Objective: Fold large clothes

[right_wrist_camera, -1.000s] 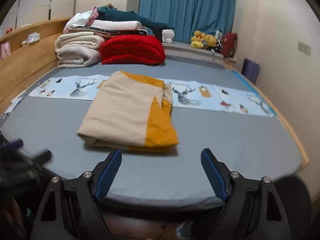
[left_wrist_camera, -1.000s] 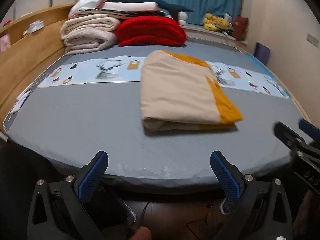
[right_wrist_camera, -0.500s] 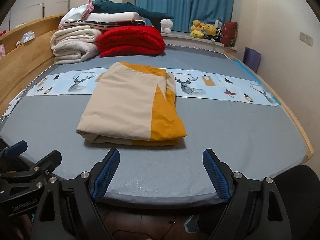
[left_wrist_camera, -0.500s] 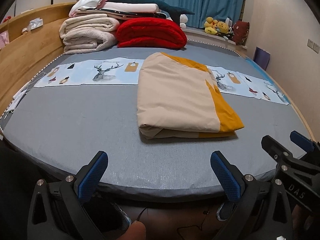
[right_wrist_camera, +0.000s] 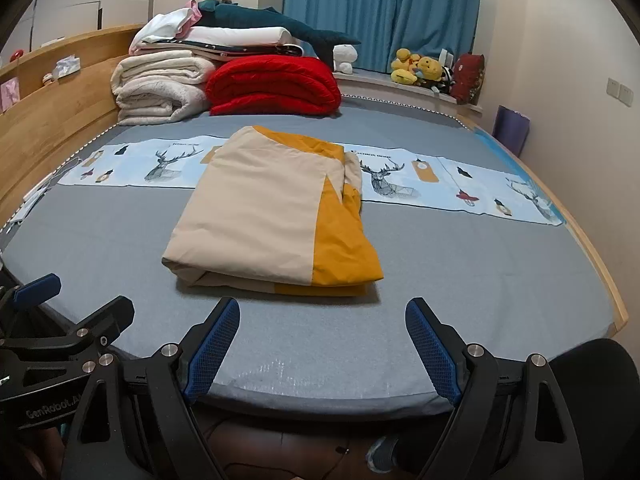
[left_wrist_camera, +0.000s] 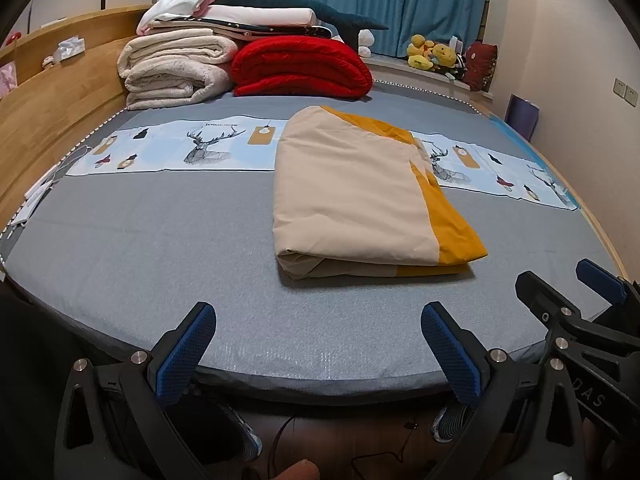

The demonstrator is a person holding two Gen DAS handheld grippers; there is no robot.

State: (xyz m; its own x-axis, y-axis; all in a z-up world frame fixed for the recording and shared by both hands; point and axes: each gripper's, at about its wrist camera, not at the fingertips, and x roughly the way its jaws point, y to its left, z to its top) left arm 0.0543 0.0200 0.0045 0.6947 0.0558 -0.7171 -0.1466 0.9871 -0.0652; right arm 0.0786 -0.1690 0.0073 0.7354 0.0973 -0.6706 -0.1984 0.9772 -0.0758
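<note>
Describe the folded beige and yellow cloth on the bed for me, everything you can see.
The folded cloth is a flat, several-layered rectangle of smooth woven-looking fabric, mostly beige with a mustard-yellow band along its right side. It lies on the grey bed sheet, its far end overlapping the deer-print strip. The layered fold edge faces the cameras. Nothing grips it; both grippers are open, short of it.

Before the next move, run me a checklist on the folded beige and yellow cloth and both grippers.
1. Left gripper open and empty: ok, jaws spread wide.
2. Right gripper open and empty: ok, jaws spread wide.
3. Folded cloth free of both grippers: ok, neither touches it.
4. Cloth lies flat on the bed: ok, a compact rectangle.
5. Edges lined up: not ok, the layers at the near end are uneven and a beige fold bulges at the right side.
6. Layers inside smooth: cannot tell, hidden.
</note>
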